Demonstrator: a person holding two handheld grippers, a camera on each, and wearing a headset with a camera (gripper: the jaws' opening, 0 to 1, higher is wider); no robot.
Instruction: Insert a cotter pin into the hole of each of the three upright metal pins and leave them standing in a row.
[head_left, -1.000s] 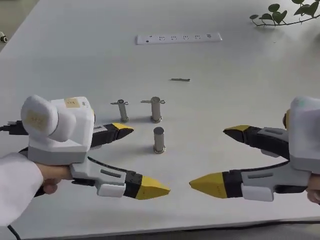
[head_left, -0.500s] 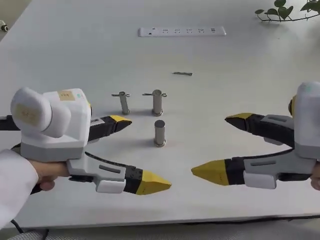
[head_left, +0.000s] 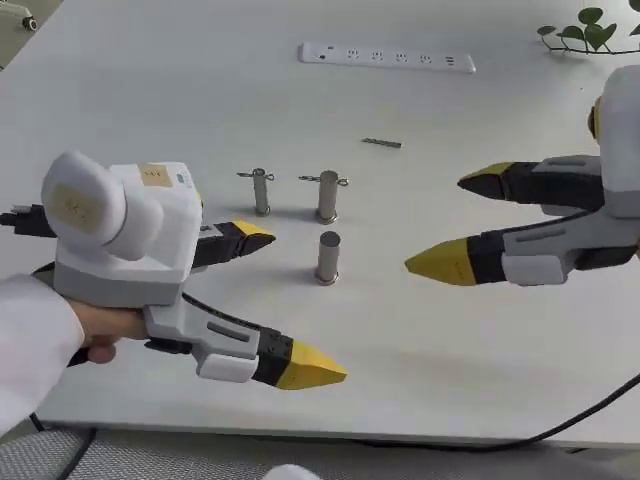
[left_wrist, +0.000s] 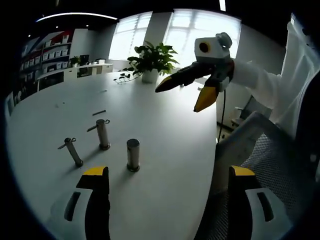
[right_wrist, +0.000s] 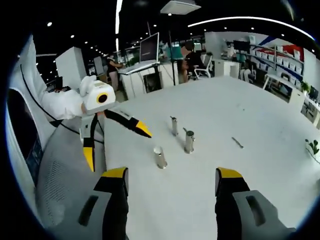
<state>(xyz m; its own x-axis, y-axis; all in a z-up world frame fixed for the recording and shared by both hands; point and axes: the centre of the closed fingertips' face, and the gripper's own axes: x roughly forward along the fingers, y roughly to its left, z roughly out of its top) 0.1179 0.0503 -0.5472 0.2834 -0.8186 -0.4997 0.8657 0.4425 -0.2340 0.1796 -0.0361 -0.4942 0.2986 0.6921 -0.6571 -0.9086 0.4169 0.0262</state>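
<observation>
While both tongs hang spread apart and empty over the surface (head_left: 500, 350), the left tongs (head_left: 292, 305) sit at seven o'clock of the bare pin (head_left: 328, 257), the right tongs (head_left: 445, 225) at three. At eleven and twelve, the thin pin (head_left: 261, 190) and thick pin (head_left: 328, 195) already carry cotters. The loose cotter pin (head_left: 382, 143) lies at one o'clock, well apart, probably what the right tongs are poised to fetch.

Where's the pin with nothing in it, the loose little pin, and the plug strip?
bare metal pin (head_left: 328, 258), head view, middle of its shaft.
loose cotter pin (head_left: 382, 143), head view, its middle.
power strip (head_left: 388, 57), head view, top face.
</observation>
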